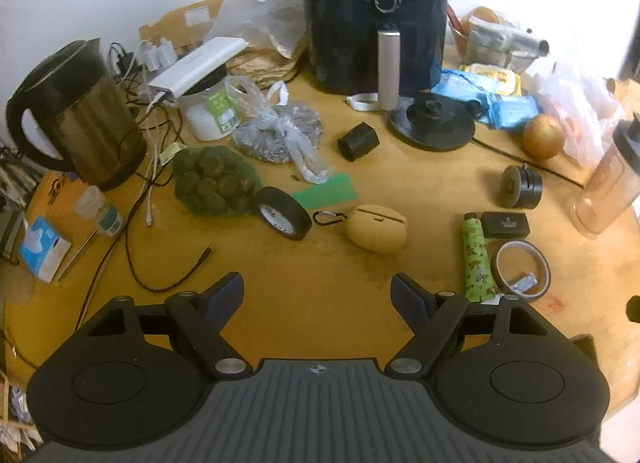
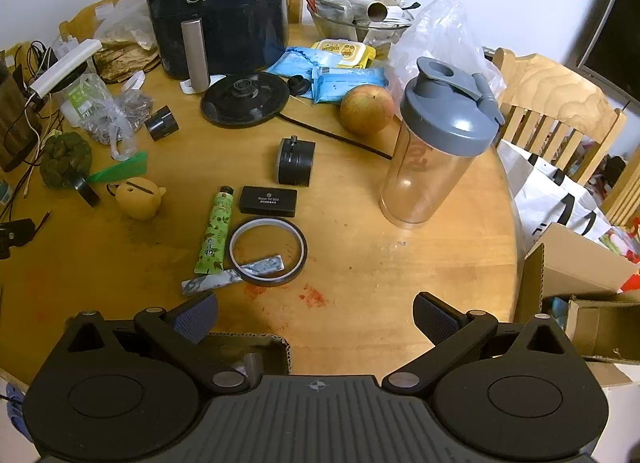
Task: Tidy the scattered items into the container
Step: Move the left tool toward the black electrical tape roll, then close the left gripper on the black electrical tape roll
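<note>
1. Left wrist view: the left gripper (image 1: 318,289) hangs wide apart, holding nothing, over the round wooden table (image 1: 320,263), near the beige pig-shaped silicone pouch (image 1: 377,227).
2. Its neighbour, the right gripper (image 2: 316,317), spreads equally wide, empty, just above the brown cardboard box (image 2: 256,347); the green hand-cream tube (image 2: 214,237) touches the amber tape ring (image 2: 268,251).

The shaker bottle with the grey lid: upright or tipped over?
Upright. The shaker bottle stands on its base on the table, grey lid on top; it looks empty.
</note>
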Tool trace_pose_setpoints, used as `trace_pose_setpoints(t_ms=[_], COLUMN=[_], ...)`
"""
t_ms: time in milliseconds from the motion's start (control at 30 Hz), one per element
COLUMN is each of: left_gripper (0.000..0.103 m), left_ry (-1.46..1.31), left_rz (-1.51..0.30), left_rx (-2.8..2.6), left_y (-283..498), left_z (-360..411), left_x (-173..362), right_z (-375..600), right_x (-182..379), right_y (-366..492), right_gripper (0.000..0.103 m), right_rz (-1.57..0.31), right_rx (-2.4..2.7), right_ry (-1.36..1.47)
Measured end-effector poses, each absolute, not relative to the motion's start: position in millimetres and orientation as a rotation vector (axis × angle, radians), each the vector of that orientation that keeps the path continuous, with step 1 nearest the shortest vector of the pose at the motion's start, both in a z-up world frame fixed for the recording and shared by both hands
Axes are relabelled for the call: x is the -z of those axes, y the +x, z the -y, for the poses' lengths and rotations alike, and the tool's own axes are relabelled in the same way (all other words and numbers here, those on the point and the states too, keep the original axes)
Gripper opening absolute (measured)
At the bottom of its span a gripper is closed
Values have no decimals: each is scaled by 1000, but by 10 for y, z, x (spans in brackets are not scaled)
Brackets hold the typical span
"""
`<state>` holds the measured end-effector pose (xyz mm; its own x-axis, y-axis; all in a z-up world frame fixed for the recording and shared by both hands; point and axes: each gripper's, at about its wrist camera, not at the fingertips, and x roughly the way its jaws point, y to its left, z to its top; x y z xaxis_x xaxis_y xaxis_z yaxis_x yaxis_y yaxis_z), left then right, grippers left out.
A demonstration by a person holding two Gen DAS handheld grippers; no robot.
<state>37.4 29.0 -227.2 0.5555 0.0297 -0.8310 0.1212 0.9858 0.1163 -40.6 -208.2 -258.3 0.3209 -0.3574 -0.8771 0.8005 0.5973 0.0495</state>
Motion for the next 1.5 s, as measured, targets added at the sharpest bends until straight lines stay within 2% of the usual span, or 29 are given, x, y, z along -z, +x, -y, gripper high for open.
trace_pose_setpoints(t_ms=[633, 1500], left_gripper=[81, 81], left_ry=[230, 605], left_rz=[-985, -911], left_rx=[105, 350], left_y=[950, 1541], left_z=[-502, -624], left_x=[2678, 3409], right_z=[2040, 2028], right_x=[2659, 2768], right_y=[-360, -319], right_gripper=[103, 103], right_rz=[-1000, -1020], right_rx=[850, 961], right_ry=[572, 682])
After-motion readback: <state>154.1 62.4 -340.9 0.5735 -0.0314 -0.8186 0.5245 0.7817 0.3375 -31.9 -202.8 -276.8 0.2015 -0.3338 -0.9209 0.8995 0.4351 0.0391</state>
